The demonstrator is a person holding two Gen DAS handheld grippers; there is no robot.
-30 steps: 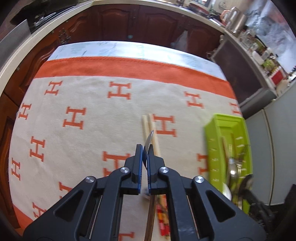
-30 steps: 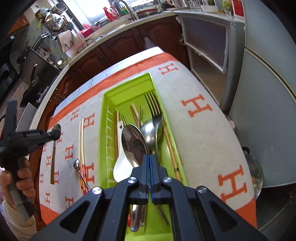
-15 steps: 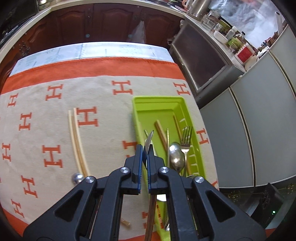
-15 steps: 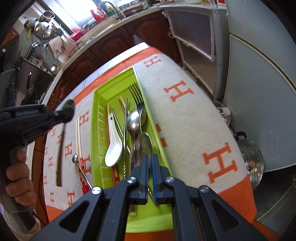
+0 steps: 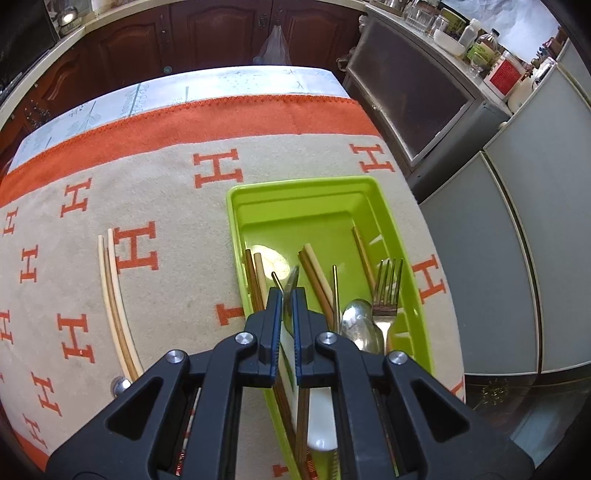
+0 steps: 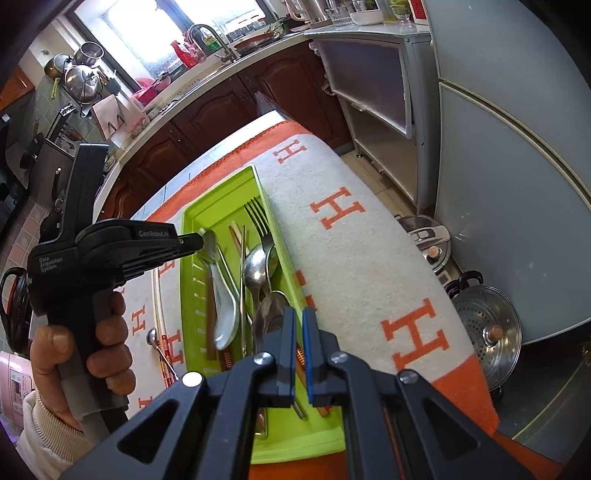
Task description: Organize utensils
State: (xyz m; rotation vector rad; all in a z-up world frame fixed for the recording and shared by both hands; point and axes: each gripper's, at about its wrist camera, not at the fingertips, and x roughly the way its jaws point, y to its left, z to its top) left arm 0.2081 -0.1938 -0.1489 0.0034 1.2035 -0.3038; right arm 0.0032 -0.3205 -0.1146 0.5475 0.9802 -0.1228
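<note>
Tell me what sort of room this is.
A home kitchen, most likely: a sink tap under the window, pots beside it, dark wooden cabinets, and a green cutlery tray on the table.

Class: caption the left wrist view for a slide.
Left gripper, shut on a metal spoon, above the green tray.

Left gripper clamped, right gripper nearly closed, empty

Daylight floods a kitchen window above dark wooden cabinets; a grey refrigerator stands beside the cloth-covered table.
</note>
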